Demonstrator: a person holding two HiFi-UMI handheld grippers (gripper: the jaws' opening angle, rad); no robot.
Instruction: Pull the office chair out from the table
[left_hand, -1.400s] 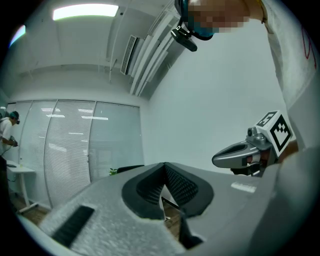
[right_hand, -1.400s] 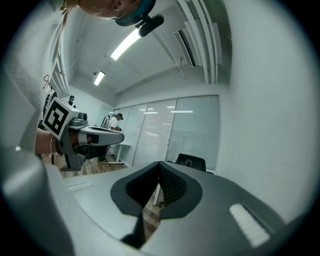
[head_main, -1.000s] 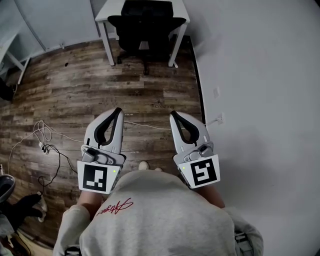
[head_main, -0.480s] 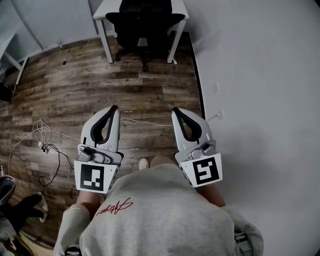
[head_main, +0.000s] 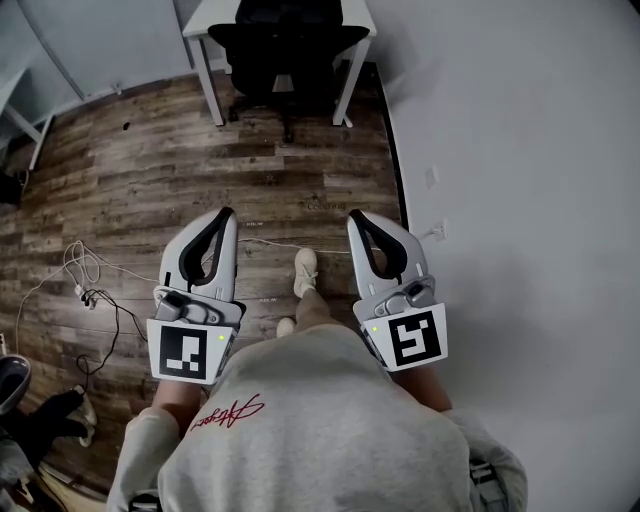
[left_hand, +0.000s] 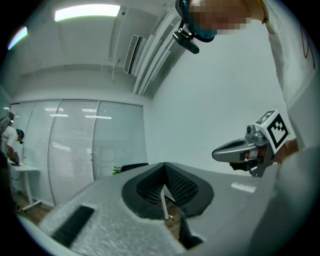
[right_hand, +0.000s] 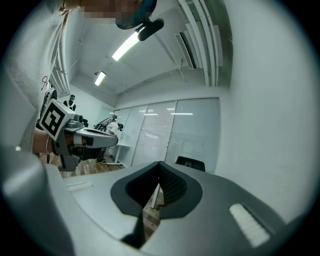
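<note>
Right gripper (right_hand: 159, 166) jaws together; office chair (right_hand: 191, 163) ahead.

Far ahead, hard by the wall (head_main: 520, 150) on the right: table (head_main: 203, 18), with office chair (head_main: 290, 45) tucked in between its legs. Nearer, side by side above the floor (head_main: 150, 170) and well apart from the chair: left gripper (head_main: 228, 214) and right gripper (head_main: 354, 216), a foot (head_main: 305, 270) on the floor between them. Left of the left gripper, on the floor: cables (head_main: 90, 285). On the wall, just right of the right gripper: socket (head_main: 440, 237)
</note>
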